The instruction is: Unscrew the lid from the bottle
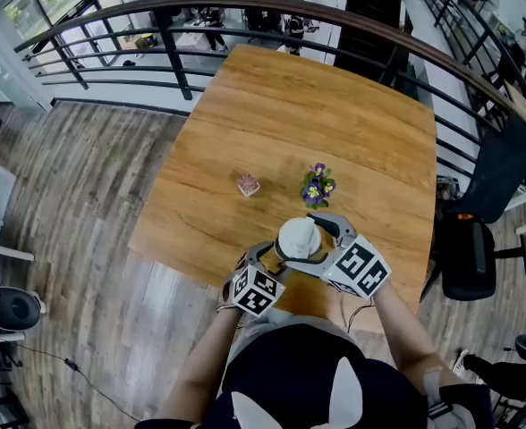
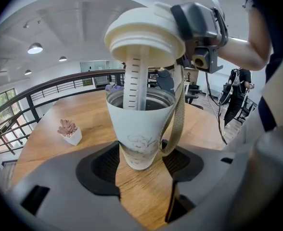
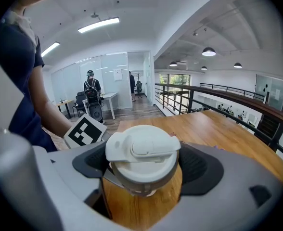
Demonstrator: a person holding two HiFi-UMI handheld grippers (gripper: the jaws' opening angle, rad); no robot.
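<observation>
- The left tool [image 2: 140, 166] is clenched low on the pale, tapered bottle [image 2: 139, 129], which stands on the wooden surface [image 1: 335, 123] close to the person's edge.
- The right tool [image 3: 144, 166] grips the round white flip-top lid [image 3: 141, 146] by its sides. The lid sits clear above the bottle's mouth, so I judge the thread already undone.
- Risk: a white ribbed tube [image 2: 134, 81] under the lid reaches down inside the mouth. Moving the lid sideways before the tube is out could lever the rim and tip the bottle.
- Risk: an olive webbing strap [image 2: 179, 114] runs from below the lid down the bottle's side. If it goes taut, it could tug the bottle in the left tool's hold. I cannot tell where its lower end goes.
- Only the left gripper view shows the gap, tube and strap.
- In the head view the lid covers the bottle. That view alone places the small pink succulent pot [image 1: 248, 184] and the purple flower pot [image 1: 317, 186] nearby.
- The right gripper view alone shows the pads pressing on the lid.
</observation>
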